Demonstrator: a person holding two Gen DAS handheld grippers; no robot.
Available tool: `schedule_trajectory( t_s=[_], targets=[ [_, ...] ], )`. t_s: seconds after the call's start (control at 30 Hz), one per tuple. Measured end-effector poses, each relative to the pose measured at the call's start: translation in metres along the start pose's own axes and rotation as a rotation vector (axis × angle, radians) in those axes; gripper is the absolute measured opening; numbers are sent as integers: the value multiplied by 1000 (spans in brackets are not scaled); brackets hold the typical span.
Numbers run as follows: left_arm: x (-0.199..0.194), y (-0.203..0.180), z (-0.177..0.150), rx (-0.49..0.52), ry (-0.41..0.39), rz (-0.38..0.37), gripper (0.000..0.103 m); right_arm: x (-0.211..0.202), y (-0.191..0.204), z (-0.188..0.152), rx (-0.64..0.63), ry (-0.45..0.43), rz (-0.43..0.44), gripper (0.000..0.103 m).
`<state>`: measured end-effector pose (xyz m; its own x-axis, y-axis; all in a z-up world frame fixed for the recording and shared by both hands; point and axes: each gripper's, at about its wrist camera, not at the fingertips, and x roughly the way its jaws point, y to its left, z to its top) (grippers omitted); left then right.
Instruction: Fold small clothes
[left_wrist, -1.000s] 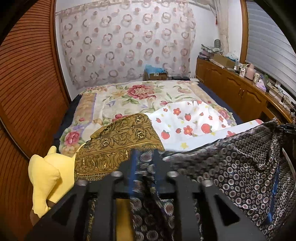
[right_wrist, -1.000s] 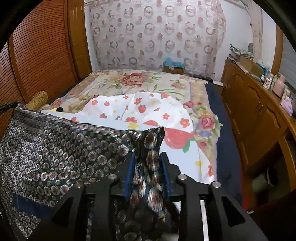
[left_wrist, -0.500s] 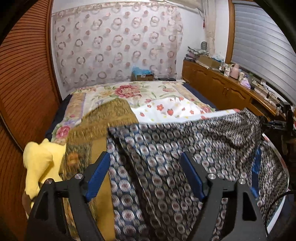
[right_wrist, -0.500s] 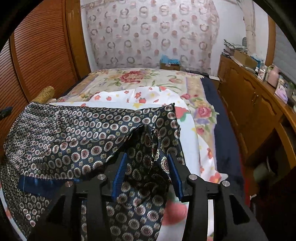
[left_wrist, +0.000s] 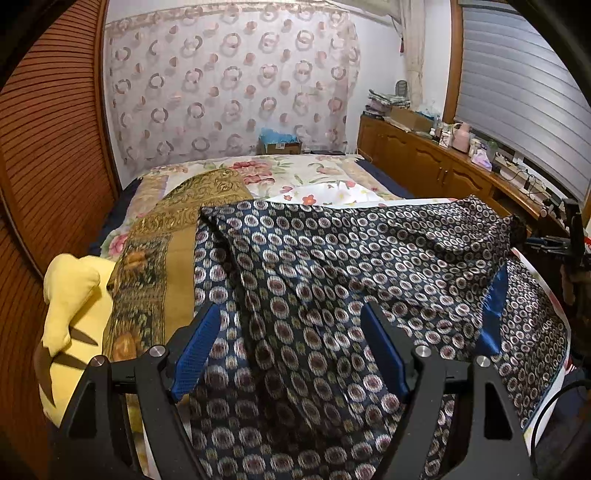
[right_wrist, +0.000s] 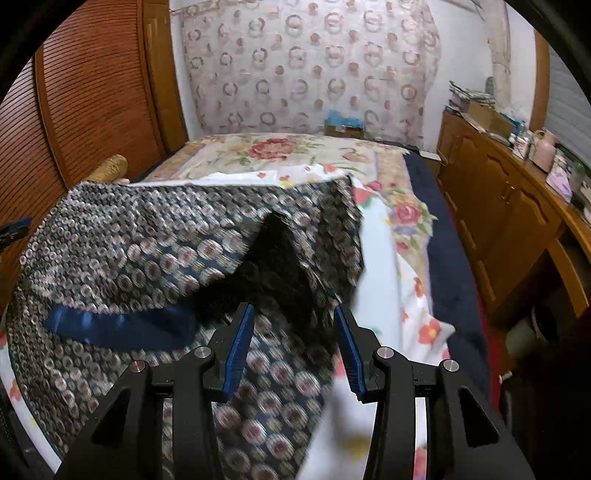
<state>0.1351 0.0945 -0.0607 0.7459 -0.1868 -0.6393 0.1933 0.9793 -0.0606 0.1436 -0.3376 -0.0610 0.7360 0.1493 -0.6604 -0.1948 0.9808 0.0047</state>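
Observation:
A dark navy cloth with a ring pattern (left_wrist: 332, 266) lies spread and rumpled across the near part of the bed, with a blue band (left_wrist: 491, 306) along one edge. It also shows in the right wrist view (right_wrist: 147, 251), blurred. My left gripper (left_wrist: 290, 343) is open, its blue pads apart above the cloth's near left part. My right gripper (right_wrist: 293, 343) is open above the cloth's near right part, holding nothing.
A gold patterned cloth (left_wrist: 173, 229) and a yellow garment (left_wrist: 70, 299) lie at the left. A white strawberry-print cloth (right_wrist: 399, 295) lies under the navy one on the floral bedspread (right_wrist: 273, 147). Wooden cabinets (right_wrist: 498, 206) line the right; a wooden slatted wall (left_wrist: 48, 147) is at the left.
Both grippers were shut on corners of the navy cloth, holding it up; both have opened and the cloth has dropped flat onto the bed.

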Motion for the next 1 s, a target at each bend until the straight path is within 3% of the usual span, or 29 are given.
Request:
schedule_trajectory(
  t_s=[0.17, 0.23, 0.4, 0.6, 0.8, 0.83, 0.9, 1.0],
  targets=[
    [-11, -5, -20, -7, 15, -10, 76, -20, -13, -15, 26, 2, -22, 46],
    [-10, -5, -26, -8, 33, -16, 65, -30, -13, -18, 27, -12, -27, 47],
    [6, -2, -36, -28, 93, -8, 52, -43, 0, -2, 26, -80, -16, 47],
    [18, -1, -41, -37, 125, 10, 52, -30, 32, 19, 23, -126, 31, 47],
    [18, -1, -44, -33, 127, 6, 52, 2, 57, 13, 35, -61, 105, 47],
    [20, 0, -45, -34, 130, 5, 49, 8, 58, 13, 40, -46, 109, 47],
    [22, 0, -46, -32, 136, 4, 29, 21, 63, 11, 35, -19, 102, 47],
    [25, 1, -46, -34, 139, -7, 18, 36, 66, 10, 43, 29, 107, 47]
  ],
)
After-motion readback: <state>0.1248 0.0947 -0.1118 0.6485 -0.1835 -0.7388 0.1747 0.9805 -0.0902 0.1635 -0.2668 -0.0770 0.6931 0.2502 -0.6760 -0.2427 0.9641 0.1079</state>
